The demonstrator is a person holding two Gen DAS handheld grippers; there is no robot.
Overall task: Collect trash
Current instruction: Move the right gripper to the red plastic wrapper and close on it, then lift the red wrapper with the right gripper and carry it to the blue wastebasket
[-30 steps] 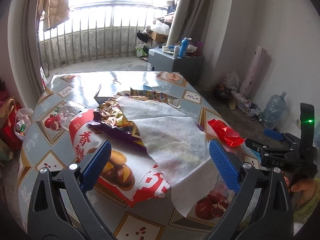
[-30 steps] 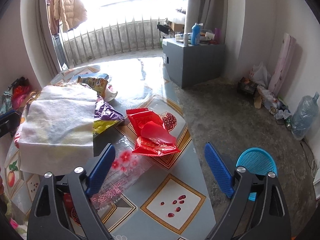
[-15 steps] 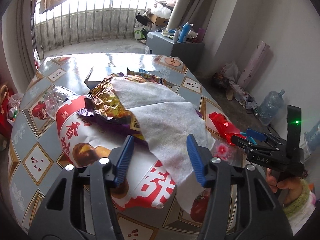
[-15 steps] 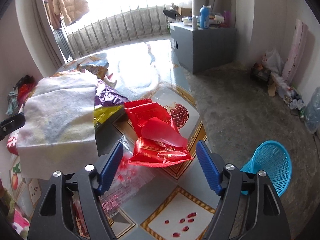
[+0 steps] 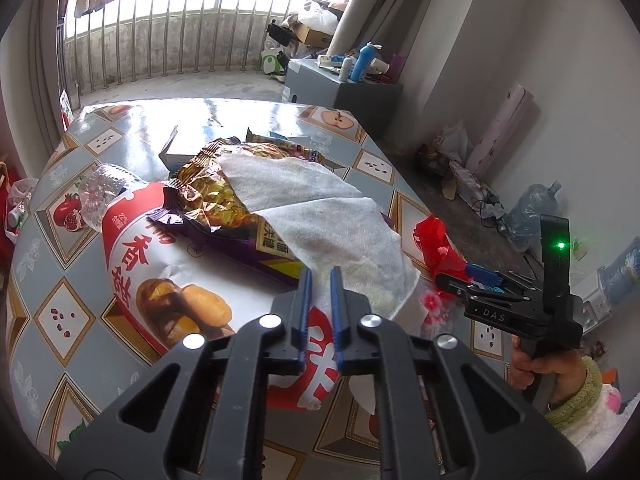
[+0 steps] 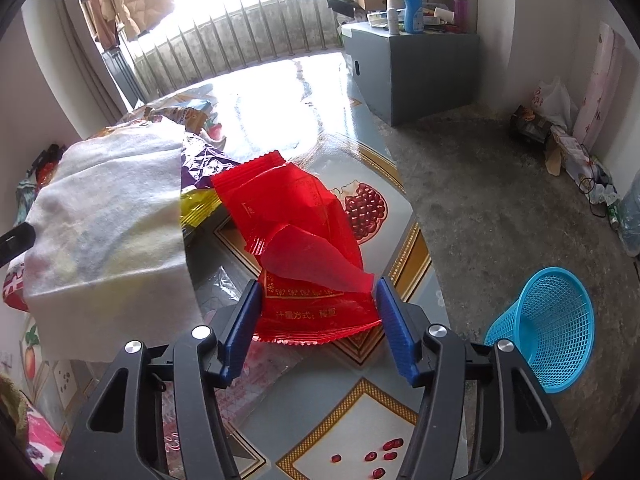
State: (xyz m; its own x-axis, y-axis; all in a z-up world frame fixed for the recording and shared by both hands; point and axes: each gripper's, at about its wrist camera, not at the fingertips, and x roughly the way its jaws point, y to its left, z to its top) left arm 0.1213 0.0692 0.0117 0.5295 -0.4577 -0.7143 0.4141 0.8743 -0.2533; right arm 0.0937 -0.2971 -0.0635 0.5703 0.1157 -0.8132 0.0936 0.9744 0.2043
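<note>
Each fisheye camera rides behind its own claw, looking forward and steeply down along the blue fingers, close above the glossy fruit-patterned surface [image 5: 224, 120]. The left view faces the heap from its near edge; the right sits further right. Both share the white fibrous cloth [image 5: 320, 216] [image 6: 112, 208], the crinkled red plastic wrappers [image 5: 436, 244] [image 6: 296, 216] and the grey cabinet [image 5: 340, 92] [image 6: 412, 68].

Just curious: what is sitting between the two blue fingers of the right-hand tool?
In the right wrist view, the near end of a red wrapper lies between the right tool's fingers, on the table.
</note>
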